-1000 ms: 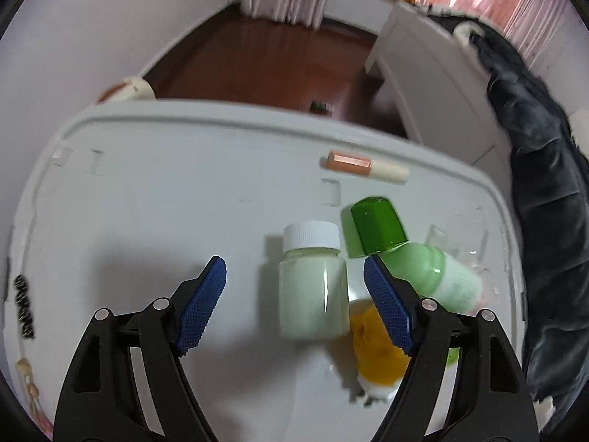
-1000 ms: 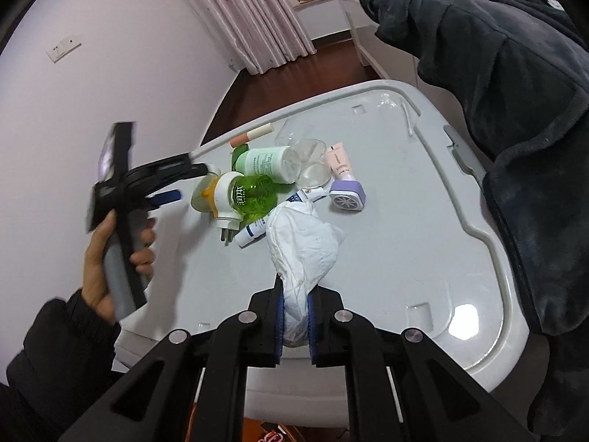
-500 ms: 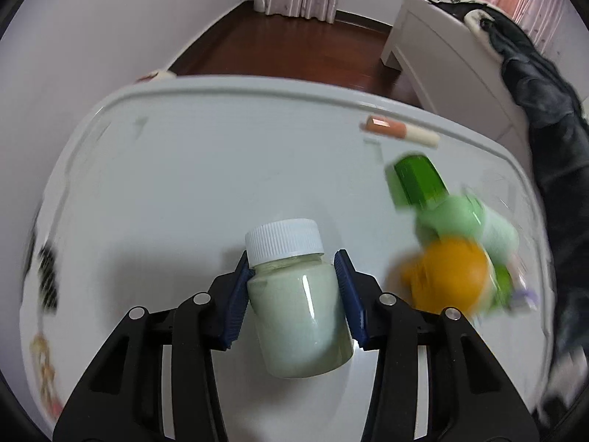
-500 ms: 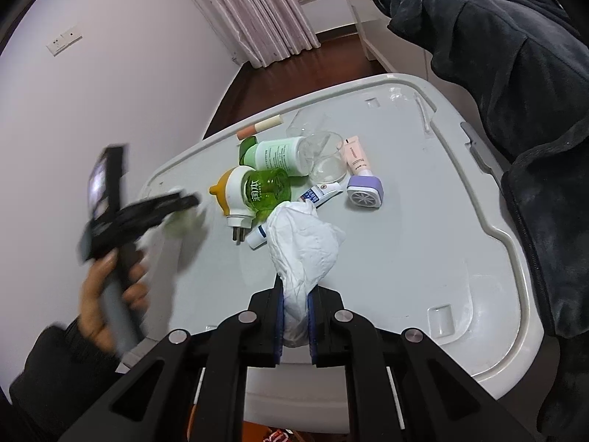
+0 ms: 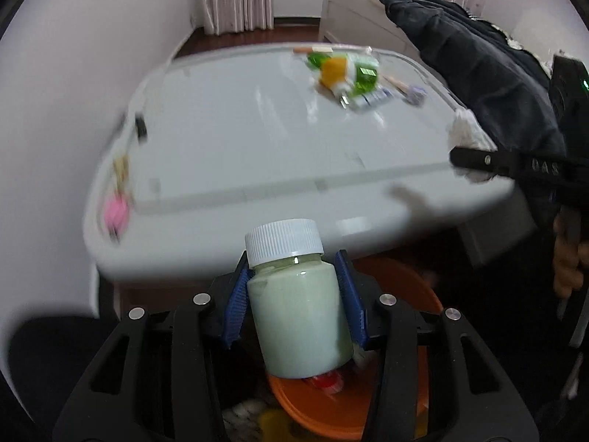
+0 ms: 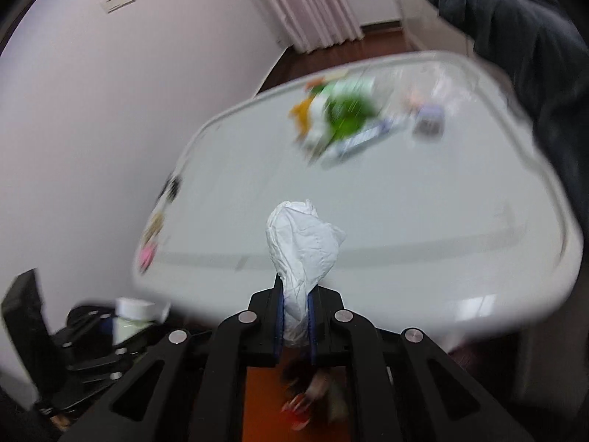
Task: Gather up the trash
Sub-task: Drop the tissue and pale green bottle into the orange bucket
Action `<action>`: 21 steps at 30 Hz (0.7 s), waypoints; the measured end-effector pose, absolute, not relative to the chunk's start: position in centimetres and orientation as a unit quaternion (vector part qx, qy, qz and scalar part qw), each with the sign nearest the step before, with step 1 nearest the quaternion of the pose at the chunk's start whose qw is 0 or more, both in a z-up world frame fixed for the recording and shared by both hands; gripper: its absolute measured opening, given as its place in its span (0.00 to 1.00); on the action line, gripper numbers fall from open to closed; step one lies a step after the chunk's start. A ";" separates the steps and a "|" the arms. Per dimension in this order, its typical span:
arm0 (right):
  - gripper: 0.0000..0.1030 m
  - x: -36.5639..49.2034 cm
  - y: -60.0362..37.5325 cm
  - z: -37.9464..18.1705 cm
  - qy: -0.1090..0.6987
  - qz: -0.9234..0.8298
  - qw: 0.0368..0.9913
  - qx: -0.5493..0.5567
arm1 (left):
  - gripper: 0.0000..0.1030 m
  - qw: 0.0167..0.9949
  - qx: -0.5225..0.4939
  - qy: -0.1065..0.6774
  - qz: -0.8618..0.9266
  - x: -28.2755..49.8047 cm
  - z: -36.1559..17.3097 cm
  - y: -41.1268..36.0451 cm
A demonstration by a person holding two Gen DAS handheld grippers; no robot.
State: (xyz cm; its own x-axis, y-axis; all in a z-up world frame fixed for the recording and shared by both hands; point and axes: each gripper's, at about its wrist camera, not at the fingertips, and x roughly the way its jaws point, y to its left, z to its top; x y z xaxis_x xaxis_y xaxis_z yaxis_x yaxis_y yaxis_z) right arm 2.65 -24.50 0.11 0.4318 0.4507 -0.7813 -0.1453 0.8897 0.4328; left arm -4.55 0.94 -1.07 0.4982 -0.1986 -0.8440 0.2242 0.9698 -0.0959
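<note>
Left wrist view: left gripper point(image 5: 294, 305) clamps pale bottle point(image 5: 300, 313) above what looks like an orange bin point(image 5: 405, 294); right gripper point(image 6: 295, 322) pinches crumpled tissue point(image 6: 302, 243).

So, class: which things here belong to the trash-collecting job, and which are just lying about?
Job:
- pale green bottle, in left claw
- crumpled tissue, in right claw
- orange bin below
- clutter pile

Lying about:
- dark garment
- white table
</note>
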 end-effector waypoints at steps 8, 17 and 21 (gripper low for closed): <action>0.10 -5.0 -20.6 -3.4 0.574 0.182 0.794 0.086 | 0.43 0.828 0.032 0.538 -0.156 -6.6 -5.3 -1.1; 0.61 -5.6 -20.4 -5.9 0.603 0.165 0.776 0.082 | 0.75 0.807 0.030 0.572 -0.144 -6.1 -7.1 -1.2; 0.56 -5.2 -21.2 -6.1 0.603 0.165 0.773 0.106 | 0.76 0.805 0.030 0.575 -0.144 -6.6 -7.3 -1.2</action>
